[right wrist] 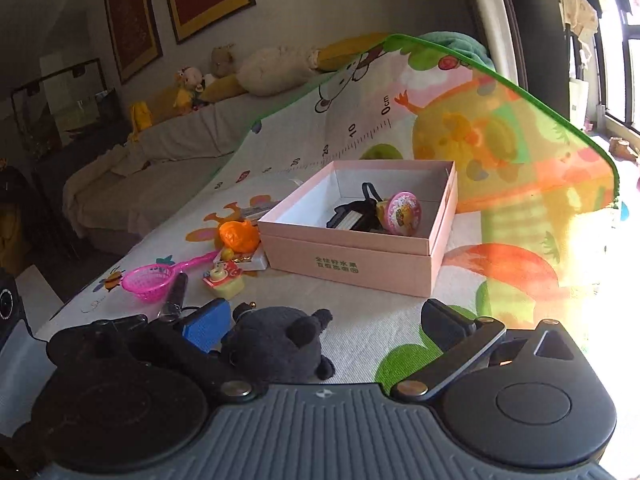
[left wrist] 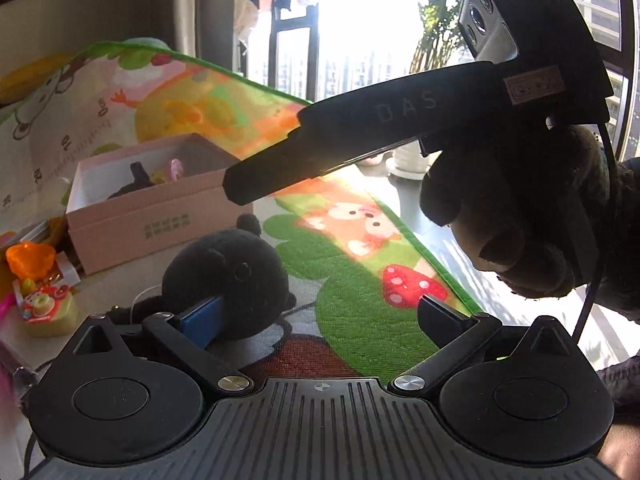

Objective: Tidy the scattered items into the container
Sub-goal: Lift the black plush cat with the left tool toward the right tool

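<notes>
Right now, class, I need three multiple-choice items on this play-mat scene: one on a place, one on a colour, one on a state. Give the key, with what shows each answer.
1. Where does the black plush toy lie?
A. inside the pink box
B. on the mat, in front of the pink box
C. on the sofa

2. What colour is the small net scoop?
A. pink
B. blue
C. green

3. How does the pink box stand?
A. lid shut
B. tipped over
C. open on top, with items inside

Key: 1 B, it lies on the mat by the right claw; 2 A, its mesh and handle are pink; 3 C, its inside shows.
</notes>
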### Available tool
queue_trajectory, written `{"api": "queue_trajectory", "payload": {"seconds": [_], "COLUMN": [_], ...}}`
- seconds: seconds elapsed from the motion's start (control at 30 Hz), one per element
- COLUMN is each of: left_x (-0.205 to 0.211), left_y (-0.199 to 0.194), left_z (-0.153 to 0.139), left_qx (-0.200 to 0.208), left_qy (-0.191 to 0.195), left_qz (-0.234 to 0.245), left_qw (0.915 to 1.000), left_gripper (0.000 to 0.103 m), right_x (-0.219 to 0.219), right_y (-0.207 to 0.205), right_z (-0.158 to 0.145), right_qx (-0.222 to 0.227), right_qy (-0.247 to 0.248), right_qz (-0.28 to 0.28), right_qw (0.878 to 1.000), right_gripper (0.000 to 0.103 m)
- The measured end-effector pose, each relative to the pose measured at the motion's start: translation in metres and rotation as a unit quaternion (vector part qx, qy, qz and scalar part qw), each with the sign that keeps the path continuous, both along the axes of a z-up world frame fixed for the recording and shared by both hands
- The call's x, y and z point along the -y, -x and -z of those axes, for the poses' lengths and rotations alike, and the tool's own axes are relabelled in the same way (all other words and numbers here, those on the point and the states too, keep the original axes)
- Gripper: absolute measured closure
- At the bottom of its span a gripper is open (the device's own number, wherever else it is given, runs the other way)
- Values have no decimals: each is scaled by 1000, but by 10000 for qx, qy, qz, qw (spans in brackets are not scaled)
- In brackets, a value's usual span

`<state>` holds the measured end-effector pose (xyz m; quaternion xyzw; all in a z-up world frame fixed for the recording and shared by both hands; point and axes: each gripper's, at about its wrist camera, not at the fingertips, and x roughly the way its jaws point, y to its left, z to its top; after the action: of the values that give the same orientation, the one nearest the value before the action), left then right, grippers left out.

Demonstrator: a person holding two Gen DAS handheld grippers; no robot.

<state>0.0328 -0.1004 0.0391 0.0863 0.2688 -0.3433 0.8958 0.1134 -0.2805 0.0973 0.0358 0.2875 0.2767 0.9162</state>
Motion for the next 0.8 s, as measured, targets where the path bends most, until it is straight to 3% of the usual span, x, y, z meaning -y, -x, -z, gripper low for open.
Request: {"api": "queue_trajectory", "payload": {"seconds": [0.1,0.2,0.27,0.4,0.47,0.57,0.8], "left_x": [-4,-16,-22,-23,-20,-12,1], "left_y": [-1,-4,-9,-19,-23,-27,-37], "left_z": [-1,-4,-5,-4,-4,-3,-6], "left_qx": [11,-6,-53,-145,-183,-211,-266], "left_qy": [-48,-23,-11,50,70,16,172], "left_qz": [-75,-259,-412,-591,-566,-457,-269], "left_qw": [10000,9997,9991,9981,9982,9987,9991], "left_gripper": [0,0,0,0,0,0,0], "right_x": [-24,-32,-21,6,11,21,36], "right_y": [-13,-19,-24,-45,-50,-48,-20], "right_z": [6,22,25,37,51,58,39], "right_qx": [-12,280,398,138,-31,-153,473], "right_qy": [336,993,988,1030,1180,958,989], "right_qz": [-228,39,314,1015,1137,1155,1136], "right_qw": [9992,9947,9938,9894,9865,9886,9875], "right_gripper": [7,8,8,8,8,8,5]}}
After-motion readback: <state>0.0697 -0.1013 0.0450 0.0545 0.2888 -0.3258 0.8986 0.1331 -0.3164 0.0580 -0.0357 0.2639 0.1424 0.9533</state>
